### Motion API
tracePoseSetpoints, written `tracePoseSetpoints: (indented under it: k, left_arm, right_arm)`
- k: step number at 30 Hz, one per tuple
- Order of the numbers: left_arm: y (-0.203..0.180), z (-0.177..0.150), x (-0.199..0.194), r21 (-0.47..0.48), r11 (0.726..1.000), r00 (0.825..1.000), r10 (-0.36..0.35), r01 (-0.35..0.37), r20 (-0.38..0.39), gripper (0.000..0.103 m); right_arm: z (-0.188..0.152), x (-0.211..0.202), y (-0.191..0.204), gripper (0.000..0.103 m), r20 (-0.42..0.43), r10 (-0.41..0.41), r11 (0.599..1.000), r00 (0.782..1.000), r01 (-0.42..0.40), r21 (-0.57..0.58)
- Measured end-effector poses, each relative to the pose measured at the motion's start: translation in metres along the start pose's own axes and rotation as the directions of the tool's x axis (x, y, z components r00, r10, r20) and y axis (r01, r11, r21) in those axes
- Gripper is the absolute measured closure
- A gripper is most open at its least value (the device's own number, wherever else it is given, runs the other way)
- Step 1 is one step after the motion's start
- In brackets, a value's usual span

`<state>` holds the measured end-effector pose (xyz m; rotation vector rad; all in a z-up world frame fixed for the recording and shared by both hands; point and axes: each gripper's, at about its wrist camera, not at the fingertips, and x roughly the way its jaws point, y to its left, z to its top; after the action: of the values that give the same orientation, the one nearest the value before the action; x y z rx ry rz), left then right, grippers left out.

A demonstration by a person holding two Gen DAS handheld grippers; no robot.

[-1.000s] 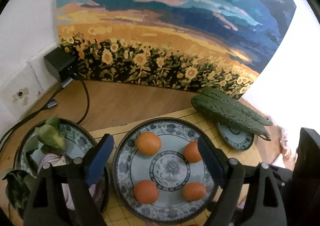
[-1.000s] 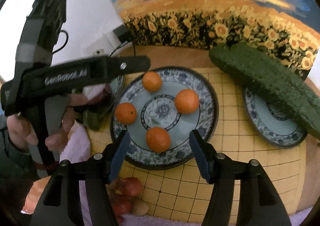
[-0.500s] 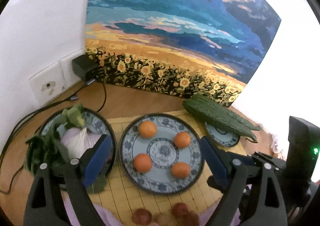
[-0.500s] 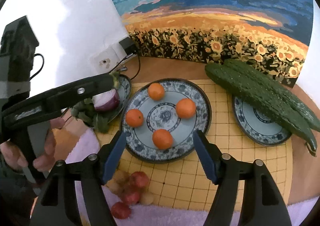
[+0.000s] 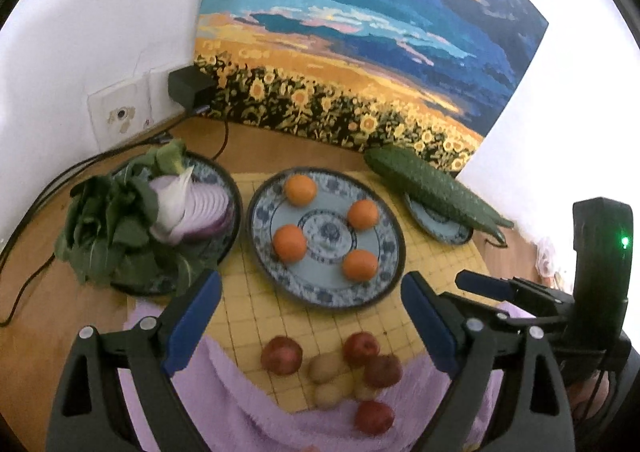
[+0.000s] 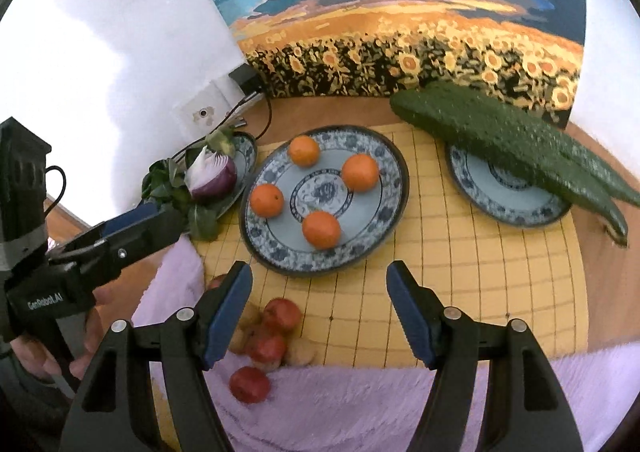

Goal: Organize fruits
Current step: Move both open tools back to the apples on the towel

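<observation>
Nearest of all, both tongs hang over the front edge of the yellow mat [image 6: 460, 292]. The left gripper [image 5: 310, 328] has its two blue fingers spread wide, with nothing between them. The right gripper [image 6: 320, 314] is spread too, a bit less wide, and it is empty as well.

Just under them, at the front edge of the mat, sits a little heap of small red and tan fruits [image 5: 340, 372]. Some lie on the mat and some on the fuzzy purple cloth [image 6: 360, 404]. They touch each other. They look like the fruits still left to sort, I think.

Farther back, in the middle of the mat, is the big plate [image 6: 384, 212] with four oranges [image 6: 321, 230] set in a ring, well apart from each other.

At the back left is a plate of greens and purple onion [image 5: 192, 208]. At the back right corner two cucumbers [image 6: 500, 140] lie across a small plate [image 6: 492, 196].

To do the next bit well, go for one fruit at the edge of the heap. Come down with the fingers on both sides of it. Squeeze softly, because round fruit rolls away. Try not to bump its neighbors.
</observation>
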<state>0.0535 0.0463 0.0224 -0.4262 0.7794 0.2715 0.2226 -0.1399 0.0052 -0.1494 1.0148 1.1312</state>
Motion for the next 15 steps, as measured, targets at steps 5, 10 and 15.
tracePoseSetpoints:
  k: [5,10,15]
  left_arm:
    - [0.005,-0.012,0.002,0.002,1.0,1.0,-0.004,0.004,-0.024,0.009]
    - [0.014,-0.024,0.009,-0.023,0.999,0.998,-0.043,0.042,-0.048,0.009]
    - [0.026,-0.041,0.024,-0.05,0.999,0.996,-0.015,0.011,-0.091,0.009]
  right_arm:
    - [-0.01,0.008,-0.001,0.032,-0.025,0.01,0.999,1.0,-0.009,0.035]
    - [-0.012,0.014,0.003,0.032,-0.051,0.003,1.0,0.999,-0.002,0.03]
    - [-0.019,0.023,0.004,0.032,-0.089,-0.002,0.999,0.996,0.005,0.032]
